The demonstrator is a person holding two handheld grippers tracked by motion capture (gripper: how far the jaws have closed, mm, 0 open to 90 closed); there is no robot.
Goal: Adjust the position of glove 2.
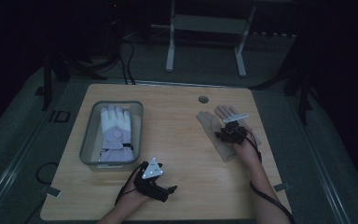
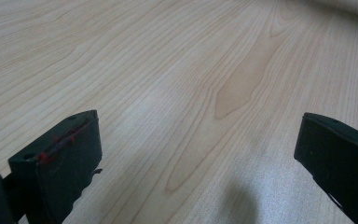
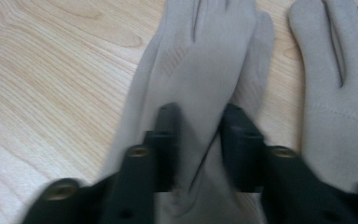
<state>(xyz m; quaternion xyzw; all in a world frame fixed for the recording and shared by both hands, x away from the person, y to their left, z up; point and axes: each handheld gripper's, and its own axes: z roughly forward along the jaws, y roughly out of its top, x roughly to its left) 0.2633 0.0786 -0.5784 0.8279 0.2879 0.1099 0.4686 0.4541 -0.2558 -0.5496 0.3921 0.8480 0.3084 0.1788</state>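
Note:
Two beige gloves lie flat on the right of the wooden table (image 1: 182, 140). My right gripper (image 1: 230, 133) sits on the nearer beige glove (image 1: 214, 133), above its cuff end. In the right gripper view its jaws (image 3: 199, 116) stand close together, pinching a raised fold of that beige glove (image 3: 205, 56); the second beige glove (image 3: 340, 93) lies beside it, apart. My left gripper (image 1: 167, 191) rests near the table's front edge. It is wide open (image 2: 198, 154), with bare wood between its fingers.
A clear plastic bin (image 1: 86, 140) stands at the table's left and holds a white and lavender winter glove (image 1: 115, 133). A round cable hole (image 1: 203, 99) sits near the far edge. A table frame (image 1: 205, 37) stands on the floor beyond.

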